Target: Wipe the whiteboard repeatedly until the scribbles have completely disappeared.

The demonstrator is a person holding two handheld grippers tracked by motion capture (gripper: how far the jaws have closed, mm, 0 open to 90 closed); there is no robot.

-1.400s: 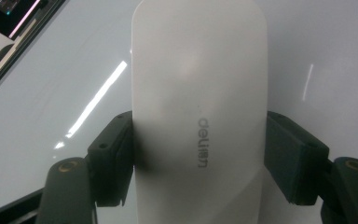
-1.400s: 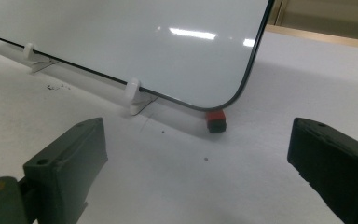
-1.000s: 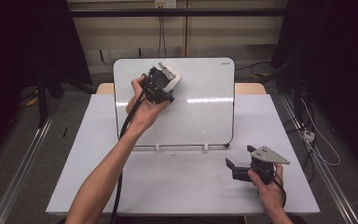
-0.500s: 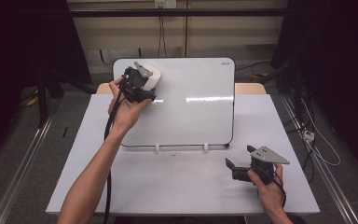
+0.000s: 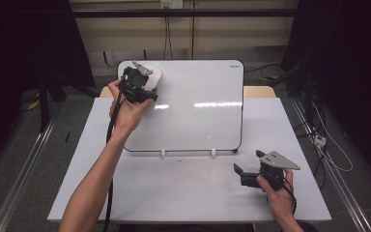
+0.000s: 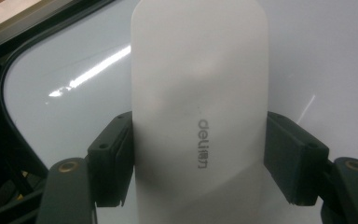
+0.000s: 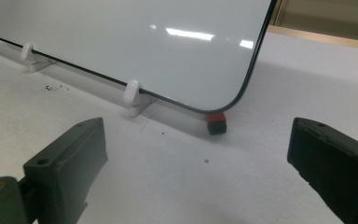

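A white eraser (image 6: 198, 116) is clamped between the 2 jaws of the left gripper (image 5: 142, 87) and is pressed flat against the whiteboard (image 5: 198, 116) at its top left corner. The whiteboard is propped on 2 white clips (image 7: 131, 95) near the far edge of the table (image 5: 183, 193). The right gripper (image 5: 251, 175) is held near the table's front right corner, its jaws spread wide with nothing between them. A small red and black object (image 7: 216, 123) is seen under the board's lower corner.

A lab: black curtains (image 5: 24, 48), floor rails (image 5: 24, 159), trailing cables (image 5: 326, 145).
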